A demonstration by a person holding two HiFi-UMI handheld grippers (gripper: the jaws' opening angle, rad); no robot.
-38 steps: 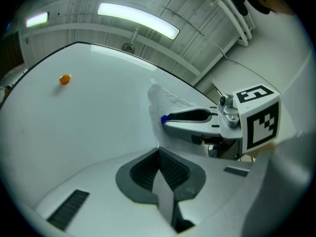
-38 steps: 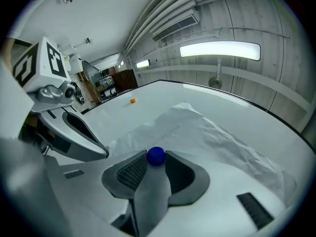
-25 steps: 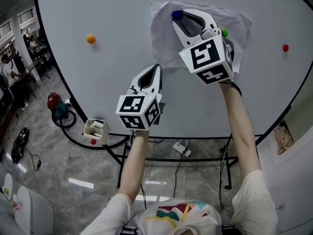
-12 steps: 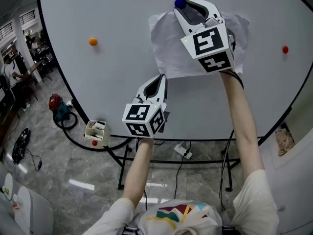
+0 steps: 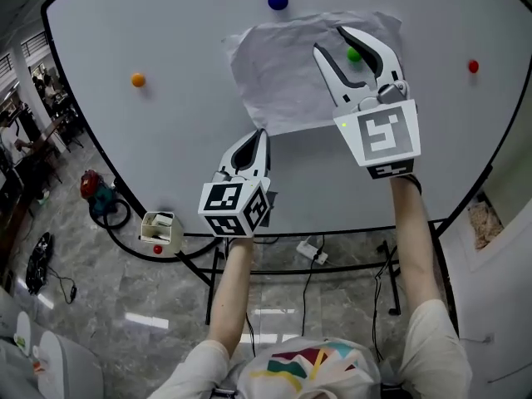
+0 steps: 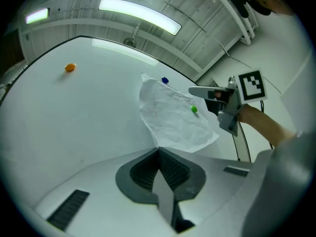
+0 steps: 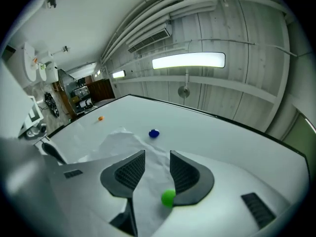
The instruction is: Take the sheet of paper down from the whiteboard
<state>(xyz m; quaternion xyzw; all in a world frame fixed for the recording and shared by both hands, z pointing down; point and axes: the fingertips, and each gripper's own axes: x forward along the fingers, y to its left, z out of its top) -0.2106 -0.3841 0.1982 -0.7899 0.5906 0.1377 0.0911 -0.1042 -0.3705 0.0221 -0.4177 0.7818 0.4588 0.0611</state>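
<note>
Large white whiteboard (image 5: 166, 140) with a dark rim. Carries a crumpled sheet of paper (image 5: 283, 73), pinned near its upper right by a green magnet (image 5: 354, 55). Just above the sheet, a blue magnet (image 5: 278, 1); far left, an orange magnet (image 5: 138, 80); far right, a red magnet (image 5: 473, 66).

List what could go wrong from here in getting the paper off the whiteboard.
1. Only the green magnet pins the paper; the blue magnet sits on bare board above it. Once that magnet comes off, the sheet may fall: the left gripper is shut and empty below its edge.
2. The right gripper has its jaws opening with the green magnet between them, untouched; closing could pinch the crumpled paper too and tear it.
</note>
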